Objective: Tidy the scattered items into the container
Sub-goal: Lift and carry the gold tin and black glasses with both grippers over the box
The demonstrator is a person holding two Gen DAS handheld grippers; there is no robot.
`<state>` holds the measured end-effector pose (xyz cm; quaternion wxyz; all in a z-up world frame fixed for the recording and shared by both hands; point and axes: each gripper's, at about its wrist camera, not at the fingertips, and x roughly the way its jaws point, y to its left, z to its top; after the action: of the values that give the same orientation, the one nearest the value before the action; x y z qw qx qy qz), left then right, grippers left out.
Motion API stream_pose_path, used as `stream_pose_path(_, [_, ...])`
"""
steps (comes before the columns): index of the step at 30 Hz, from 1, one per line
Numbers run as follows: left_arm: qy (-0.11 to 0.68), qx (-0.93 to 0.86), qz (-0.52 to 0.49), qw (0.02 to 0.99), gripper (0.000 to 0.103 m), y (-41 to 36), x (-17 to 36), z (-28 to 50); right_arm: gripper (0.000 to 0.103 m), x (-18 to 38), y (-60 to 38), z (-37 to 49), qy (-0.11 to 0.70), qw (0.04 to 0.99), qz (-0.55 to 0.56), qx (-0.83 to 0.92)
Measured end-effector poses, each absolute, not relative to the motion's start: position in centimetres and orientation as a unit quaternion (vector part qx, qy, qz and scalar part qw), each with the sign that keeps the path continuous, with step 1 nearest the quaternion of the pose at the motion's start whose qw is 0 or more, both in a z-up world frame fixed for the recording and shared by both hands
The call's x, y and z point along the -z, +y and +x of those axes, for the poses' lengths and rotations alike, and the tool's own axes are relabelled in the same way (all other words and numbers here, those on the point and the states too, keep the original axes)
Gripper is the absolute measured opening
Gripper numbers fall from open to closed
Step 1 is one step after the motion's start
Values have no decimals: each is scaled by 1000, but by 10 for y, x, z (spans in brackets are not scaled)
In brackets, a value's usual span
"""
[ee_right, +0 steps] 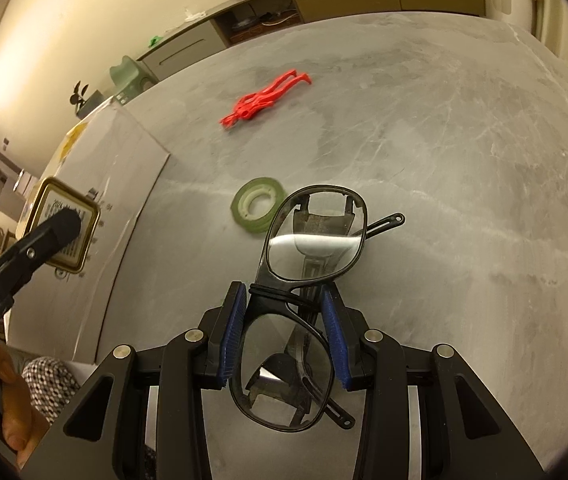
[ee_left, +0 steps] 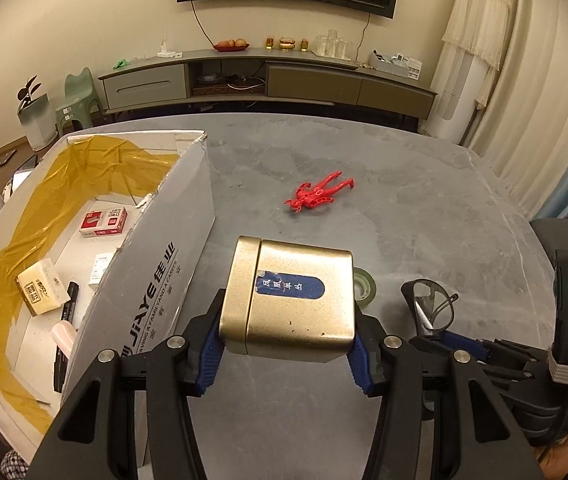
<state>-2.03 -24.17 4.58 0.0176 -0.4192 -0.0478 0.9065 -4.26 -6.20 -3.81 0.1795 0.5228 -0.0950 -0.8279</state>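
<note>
My left gripper (ee_left: pixel 288 356) clamps the gold tin (ee_left: pixel 290 300) just right of the box (ee_left: pixel 156 280); my right gripper (ee_right: pixel 284 336) pinches glasses (ee_right: pixel 308 248). Red figure (ee_left: pixel 318 194) and tape roll (ee_right: pixel 259 205) remain on the table; several items already boxed.

Gold tin (ee_left: pixel 290 300) (navy label), red figure (ee_left: pixel 318 193), green tape roll (ee_right: pixel 259 204), black-framed glasses (ee_right: pixel 304 280), grey marbled table (ee_left: pixel 424 208)

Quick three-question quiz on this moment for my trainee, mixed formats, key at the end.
1. True or false: the left gripper is shut on the gold tin.
2. What does the right gripper hold? A) glasses B) tape roll C) red figure
3. Fill in: the tape roll lies on the ___, not in the cardboard box.

Key: 1 true; 2 A; 3 table.
</note>
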Motion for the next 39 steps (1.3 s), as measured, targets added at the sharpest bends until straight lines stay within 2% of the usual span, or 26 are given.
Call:
stream_pose_path(19, [-61,-916,-395,13,54,-257,-71,21,41,-2,-98,10,-60,227,493,838])
stream_pose_path(39, [-101,-925,-365,-15,54,-312,-98,43,41,-44,-167,25,-14,287,458,841])
